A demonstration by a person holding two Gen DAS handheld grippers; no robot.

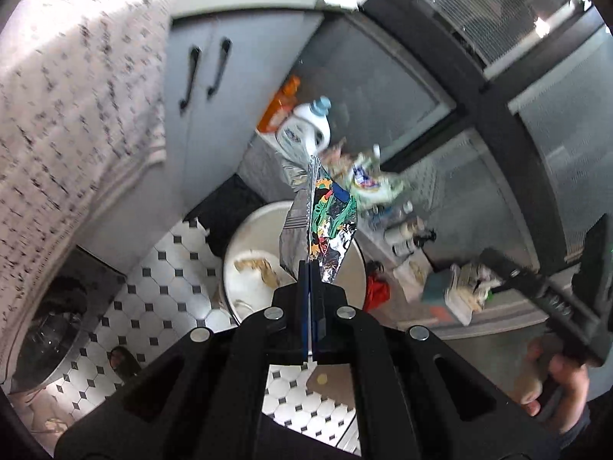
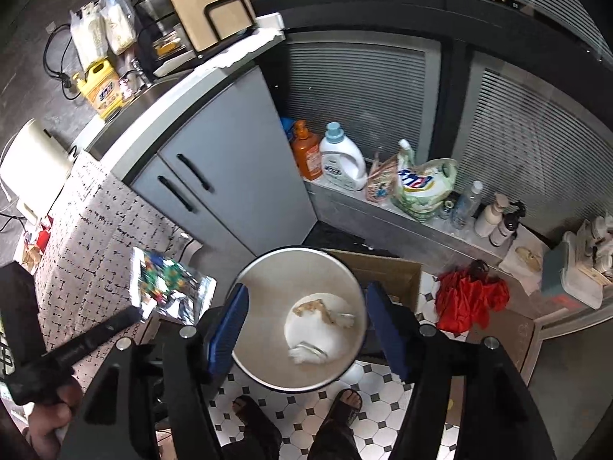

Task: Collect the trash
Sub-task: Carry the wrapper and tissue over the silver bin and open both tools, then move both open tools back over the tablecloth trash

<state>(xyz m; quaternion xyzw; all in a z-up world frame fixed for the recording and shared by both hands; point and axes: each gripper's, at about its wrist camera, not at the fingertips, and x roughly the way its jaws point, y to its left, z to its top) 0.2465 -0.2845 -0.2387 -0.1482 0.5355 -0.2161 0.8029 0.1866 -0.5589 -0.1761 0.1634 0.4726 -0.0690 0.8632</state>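
**Foil wrapper almost over the bin, one drop to go**

The left gripper point(image 1: 309, 268) has its jaws pinching the colourful crinkled foil snack wrapper point(image 1: 329, 222) right at its lower edge, with the rest sticking out ahead of the fingers. In the left wrist view the round white trash bin point(image 1: 245, 230) sits just behind the wrapper, toward 7 o'clock of it. The right gripper point(image 2: 306, 329) hangs over the bin's mouth with its blue pads spread wide and nothing between them; crumpled white and brown paper point(image 2: 322, 322) already lies at the bottom.

To do this well, the person should probably bring the wrapper fully over the opening before letting go, since light foil can flutter and catch the rim. In the right wrist view it's still at 9 o'clock of the bin, beside the speckled cloth point(image 2: 88, 230).

Hard to judge: the left view is motion-blurred, the wrapper covers part of the rim, and the bin's depth isn't clear.
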